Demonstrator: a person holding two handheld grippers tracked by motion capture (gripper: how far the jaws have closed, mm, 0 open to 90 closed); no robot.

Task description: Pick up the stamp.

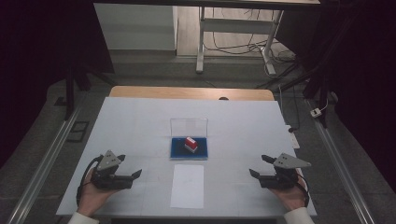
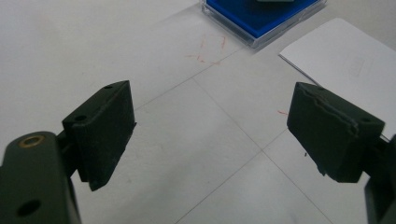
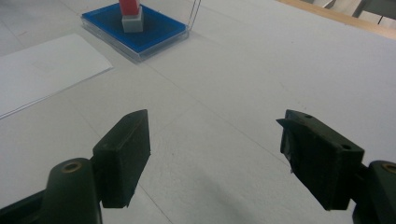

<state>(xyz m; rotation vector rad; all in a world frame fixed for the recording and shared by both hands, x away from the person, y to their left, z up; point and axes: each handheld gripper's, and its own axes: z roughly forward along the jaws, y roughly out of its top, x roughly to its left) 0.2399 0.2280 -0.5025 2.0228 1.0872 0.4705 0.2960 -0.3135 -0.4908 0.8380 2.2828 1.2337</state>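
A clear case with a blue base point(image 1: 189, 148) lies at the table's middle, its lid point(image 1: 188, 127) standing up behind. On the blue base sits a small red and white block point(image 1: 190, 144), also seen in the right gripper view point(image 3: 130, 14). A white sheet of paper point(image 1: 187, 185) lies just in front of the case. My left gripper point(image 1: 130, 170) rests at the front left, open, nothing between its jaws point(image 2: 212, 135). My right gripper point(image 1: 259, 166) rests at the front right, open and empty too point(image 3: 215, 149).
The white table cover point(image 1: 140, 121) has faint grid lines and small red marks point(image 2: 205, 51). A wooden table edge point(image 1: 191, 92) shows at the back. Beyond it stand a white table frame point(image 1: 233, 28) and cables on the floor.
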